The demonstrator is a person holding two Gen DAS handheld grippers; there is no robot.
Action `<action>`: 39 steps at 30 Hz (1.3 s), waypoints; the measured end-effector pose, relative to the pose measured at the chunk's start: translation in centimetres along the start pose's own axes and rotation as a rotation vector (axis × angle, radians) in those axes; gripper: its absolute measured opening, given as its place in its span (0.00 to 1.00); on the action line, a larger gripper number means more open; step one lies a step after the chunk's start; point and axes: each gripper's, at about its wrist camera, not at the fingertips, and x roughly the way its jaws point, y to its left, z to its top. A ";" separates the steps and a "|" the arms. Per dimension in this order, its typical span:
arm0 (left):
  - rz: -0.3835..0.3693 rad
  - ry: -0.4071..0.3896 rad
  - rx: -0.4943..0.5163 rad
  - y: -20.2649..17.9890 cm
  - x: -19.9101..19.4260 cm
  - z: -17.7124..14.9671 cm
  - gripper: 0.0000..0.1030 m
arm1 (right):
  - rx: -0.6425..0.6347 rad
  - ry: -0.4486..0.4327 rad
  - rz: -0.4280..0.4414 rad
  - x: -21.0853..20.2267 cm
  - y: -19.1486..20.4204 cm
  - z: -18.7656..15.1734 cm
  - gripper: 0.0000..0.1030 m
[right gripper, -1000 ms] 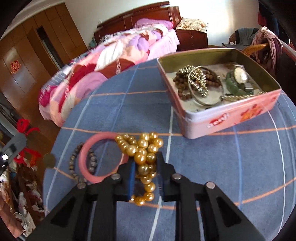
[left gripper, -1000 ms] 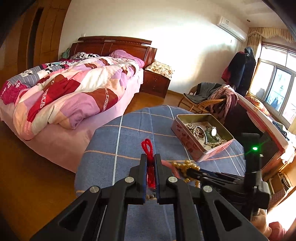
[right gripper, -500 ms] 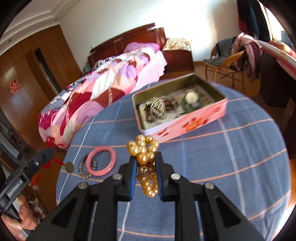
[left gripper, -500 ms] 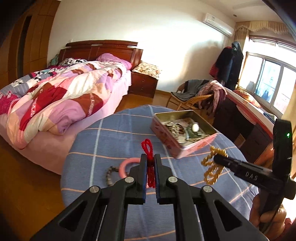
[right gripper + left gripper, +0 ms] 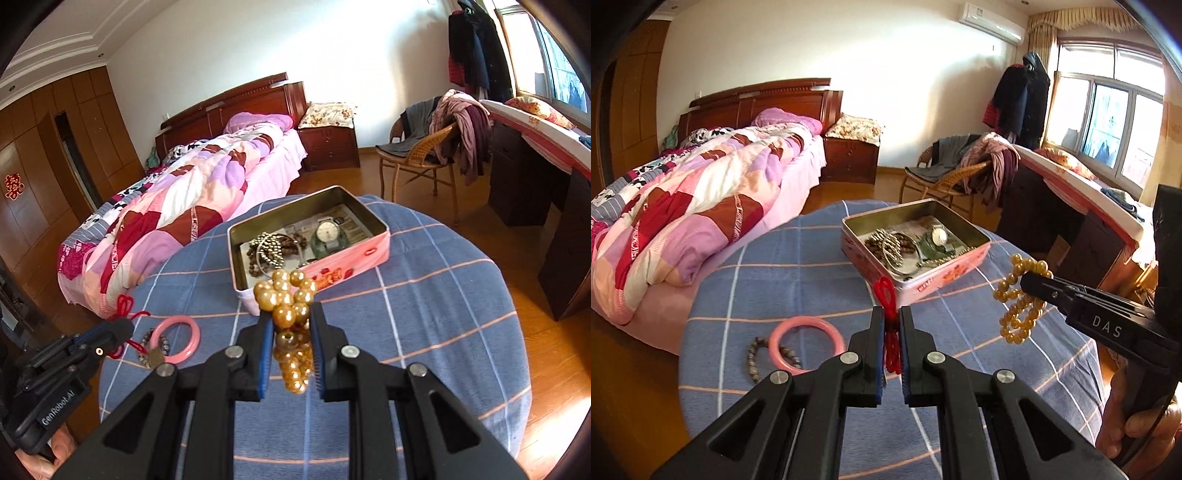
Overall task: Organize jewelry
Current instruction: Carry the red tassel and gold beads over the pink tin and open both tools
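Note:
An open pink tin (image 5: 960,264) (image 5: 354,262) holding several pieces of jewelry sits on the round table. My left gripper (image 5: 891,314) is shut on a red knotted cord (image 5: 885,291), held above the table in front of the tin; the cord also shows in the right wrist view (image 5: 125,306) with a small pendant hanging from it. My right gripper (image 5: 291,314) is shut on a golden bead bracelet (image 5: 286,295) (image 5: 1019,299), raised just short of the tin. A pink bangle (image 5: 807,341) (image 5: 177,338) and a dark bead bracelet (image 5: 753,358) lie on the cloth at the left.
The table wears a blue checked cloth (image 5: 798,266) (image 5: 424,295). A bed (image 5: 701,206) stands behind at the left, a wicker chair (image 5: 417,162) with clothes behind, and a dark desk (image 5: 535,177) at the right.
Both grippers have risen and pulled back from the table with their pieces held; the tin now sits closer to the middle of both views.

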 end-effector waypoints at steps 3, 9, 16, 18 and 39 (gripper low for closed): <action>-0.002 0.012 0.017 -0.8 0.5 0.0 0.06 | 0.004 -0.001 -0.005 -0.1 -0.4 -0.1 0.21; -0.011 0.035 0.031 -1.9 1.7 0.4 0.06 | -0.007 -0.022 -0.022 -0.6 -0.9 0.4 0.21; -0.080 -0.002 0.007 -2.2 2.1 2.0 0.06 | -0.026 -0.071 -0.028 -1.3 -1.2 2.7 0.21; -0.091 -0.014 -0.004 -2.1 2.4 2.9 0.06 | -0.036 -0.087 -0.027 -1.2 -1.0 3.6 0.21; -0.056 0.028 -0.068 -2.0 15.0 8.7 0.06 | -0.051 -0.063 -0.019 10.9 -2.2 10.4 0.21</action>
